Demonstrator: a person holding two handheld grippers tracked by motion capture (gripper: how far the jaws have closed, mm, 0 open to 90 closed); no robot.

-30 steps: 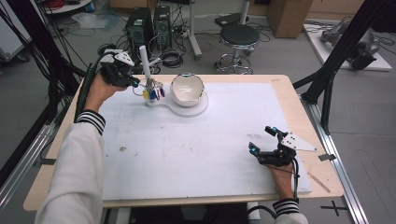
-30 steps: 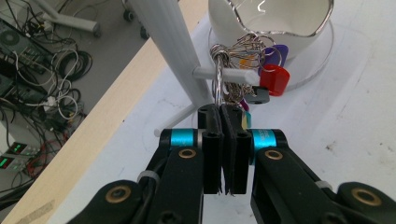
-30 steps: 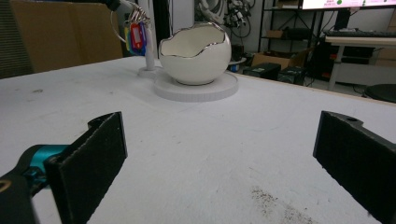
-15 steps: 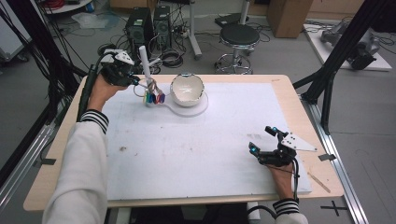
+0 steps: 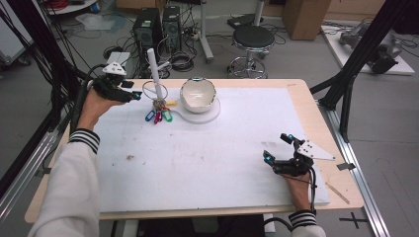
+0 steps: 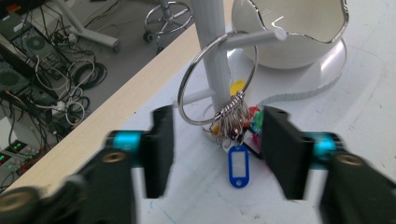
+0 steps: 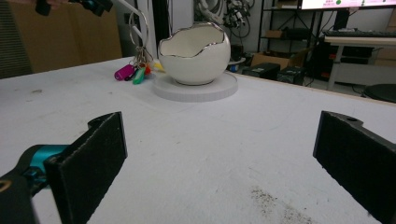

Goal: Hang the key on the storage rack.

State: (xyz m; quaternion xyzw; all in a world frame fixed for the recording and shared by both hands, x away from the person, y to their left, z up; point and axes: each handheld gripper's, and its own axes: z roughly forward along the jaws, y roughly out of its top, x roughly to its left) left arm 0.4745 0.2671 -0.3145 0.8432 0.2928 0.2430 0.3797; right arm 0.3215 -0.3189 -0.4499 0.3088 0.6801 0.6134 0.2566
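Cluttered workshop floor behind, cables, computer towers and a round stool beyond the far edge. Up front, wooden table under a white mat, scuffed and speckled.

Over at far left, left gripper held in a hand, striped cuff behind it. Jaws apart, nothing between them, seen clearly in the left gripper view. Just ahead of the jaws, a white post standing upright, with short pegs sticking out. Hanging on a peg, a large metal ring. Strung on the ring's lower part, a bunch of small rings and coloured key tags, resting on the mat at the post's foot: blue tag nearest the gripper, magenta and green alongside, a yellow one behind the post. Ring hanging free, no jaw touching it.

Right beside the post, a white egg-shaped bowl with a jagged silver-edged rim, sitting on a round white base.

Down at near right, right gripper low over the mat, hand behind it. Jaws spread wide, holding nothing, bare mat between the pads. Well apart from post and bowl, both straight ahead in the right gripper view.
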